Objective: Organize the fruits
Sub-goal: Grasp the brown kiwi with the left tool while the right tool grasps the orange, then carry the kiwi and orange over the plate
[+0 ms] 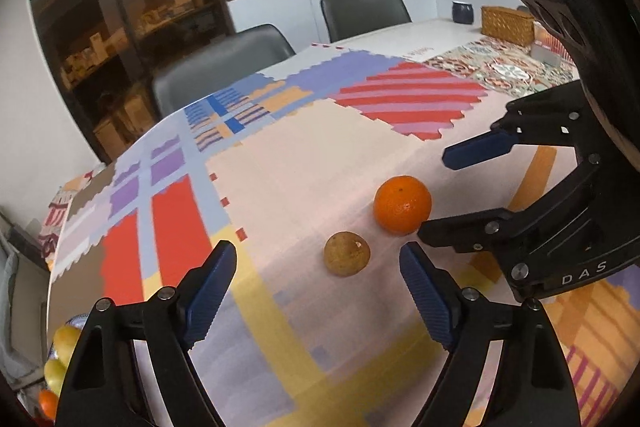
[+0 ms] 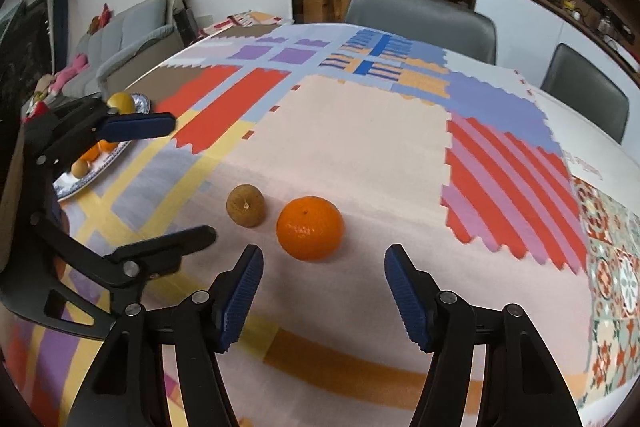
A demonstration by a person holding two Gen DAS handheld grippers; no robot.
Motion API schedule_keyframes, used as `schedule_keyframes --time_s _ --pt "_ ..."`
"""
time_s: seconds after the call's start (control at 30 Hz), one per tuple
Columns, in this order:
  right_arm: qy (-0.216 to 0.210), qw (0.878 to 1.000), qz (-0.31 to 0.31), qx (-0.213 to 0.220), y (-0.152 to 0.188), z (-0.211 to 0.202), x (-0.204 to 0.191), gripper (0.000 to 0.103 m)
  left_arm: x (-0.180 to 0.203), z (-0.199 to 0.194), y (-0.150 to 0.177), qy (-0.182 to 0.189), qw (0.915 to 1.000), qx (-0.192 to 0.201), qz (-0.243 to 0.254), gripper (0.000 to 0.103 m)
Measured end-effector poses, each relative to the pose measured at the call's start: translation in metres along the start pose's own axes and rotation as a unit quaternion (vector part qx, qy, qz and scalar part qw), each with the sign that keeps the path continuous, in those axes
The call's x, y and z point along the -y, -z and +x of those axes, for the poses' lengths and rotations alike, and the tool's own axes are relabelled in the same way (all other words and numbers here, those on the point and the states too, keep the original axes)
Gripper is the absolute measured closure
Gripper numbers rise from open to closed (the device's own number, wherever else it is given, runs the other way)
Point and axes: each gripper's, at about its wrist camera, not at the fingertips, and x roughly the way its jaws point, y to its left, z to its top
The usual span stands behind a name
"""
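You see a round orange fruit (image 2: 310,228) with shiny, bumpy skin beside a dull, rough brown fruit (image 2: 245,205) on the soft patchwork cloth (image 2: 360,147).

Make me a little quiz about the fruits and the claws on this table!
1. True or false: the right claw is shut on the orange.
2. Which fruit lies nearer the plate? A) the orange B) the brown fruit
3. Fill in: both loose fruits rest on the ____.

Key:
1. False. Both it and the left claw are open and hold nothing.
2. B
3. tablecloth
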Motion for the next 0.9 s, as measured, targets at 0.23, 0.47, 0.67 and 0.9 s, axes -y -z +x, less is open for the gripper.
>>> schedule_keyframes --time_s 0.23,0.47,0.67,0.9 --pt "-0.022 1.000 0.005 -0.015 -0.005 0.022 0.006 0.048 -0.003 0.018 -0.001 0.022 0.9996 -0.015 0.007 0.029" --pt "-0.045 0.999 0.014 -0.015 -0.008 0.027 0.008 0.061 -0.006 0.032 -0.003 0.052 0.9979 -0.036 -0.015 0.051" --pt "-0.031 0.999 0.039 -0.011 -0.003 0.022 0.015 0.061 -0.001 0.037 -0.003 0.065 0.9962 -0.053 -0.022 0.074" --pt "-0.025 0.997 0.072 -0.005 0.006 0.012 0.020 0.061 0.000 0.018 -0.004 0.060 0.9950 -0.046 -0.065 0.074"
